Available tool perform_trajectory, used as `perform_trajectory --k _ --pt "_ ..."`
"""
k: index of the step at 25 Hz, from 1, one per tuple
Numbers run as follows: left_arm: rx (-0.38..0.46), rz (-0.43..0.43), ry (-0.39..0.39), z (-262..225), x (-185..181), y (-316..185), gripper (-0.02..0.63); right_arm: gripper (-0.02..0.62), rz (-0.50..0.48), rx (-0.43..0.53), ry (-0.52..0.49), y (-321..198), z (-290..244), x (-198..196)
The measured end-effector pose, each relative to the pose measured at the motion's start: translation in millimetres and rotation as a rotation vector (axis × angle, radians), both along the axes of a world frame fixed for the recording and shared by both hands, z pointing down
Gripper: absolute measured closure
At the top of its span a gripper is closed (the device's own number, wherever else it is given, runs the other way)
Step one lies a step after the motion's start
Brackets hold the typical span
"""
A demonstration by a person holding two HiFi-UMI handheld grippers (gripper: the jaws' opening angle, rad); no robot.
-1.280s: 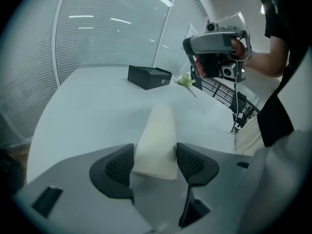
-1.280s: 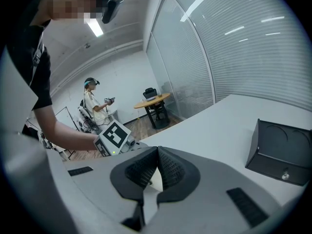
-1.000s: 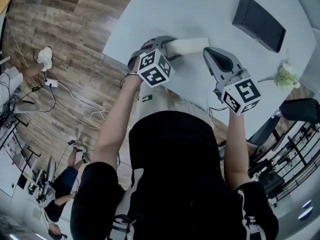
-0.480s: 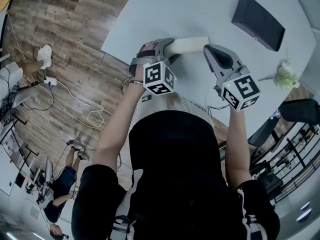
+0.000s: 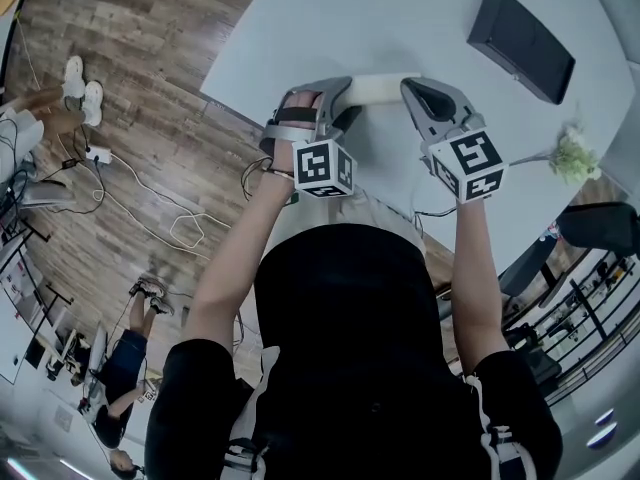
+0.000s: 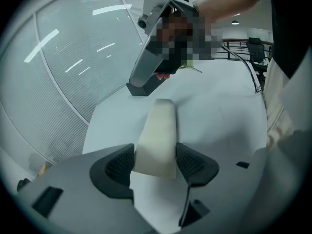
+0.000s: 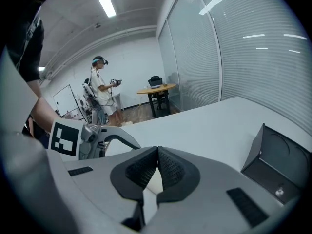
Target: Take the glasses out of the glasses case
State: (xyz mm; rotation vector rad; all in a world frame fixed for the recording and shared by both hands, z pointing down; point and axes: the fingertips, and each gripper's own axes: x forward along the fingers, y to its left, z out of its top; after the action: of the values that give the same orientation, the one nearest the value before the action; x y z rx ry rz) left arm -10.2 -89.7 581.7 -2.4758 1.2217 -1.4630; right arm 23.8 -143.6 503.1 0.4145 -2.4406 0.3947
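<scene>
Left gripper (image 6: pixel 155 162) fingers (image 6: pixel 195 162) clamp one end of the cream glasses case (image 6: pixel 158 130), which lies on the counter (image 6: pixel 219 111) and looks closed. Right gripper (image 7: pixel 157 167) fingers are clenched tip to tip at the other end. I'd pin the base and lift the lid seam gently.

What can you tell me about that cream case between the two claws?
The case is cream, long and narrow, with rounded edges and a smooth, matte look. No opening shows, so it seems closed. It lies flat on the white table, near the person's edge. The left claw clamps one end from both sides. The right claw sits at the other end with its jaws together; whether it pinches the case can't be told.
</scene>
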Motion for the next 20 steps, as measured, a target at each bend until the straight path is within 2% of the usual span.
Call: perform_trajectory --k 11,20 --pt "0.08 -0.007 -0.07 0.6 1.7 5.8 0.324 0.578 -0.035 0.023 0.132 3.1 41.8 -8.6" --pt "0.123 -0.005 -0.107 1.3 2.2 7.4 0.325 0.578 -0.047 0.031 0.185 5.1 57.7 -9.0"
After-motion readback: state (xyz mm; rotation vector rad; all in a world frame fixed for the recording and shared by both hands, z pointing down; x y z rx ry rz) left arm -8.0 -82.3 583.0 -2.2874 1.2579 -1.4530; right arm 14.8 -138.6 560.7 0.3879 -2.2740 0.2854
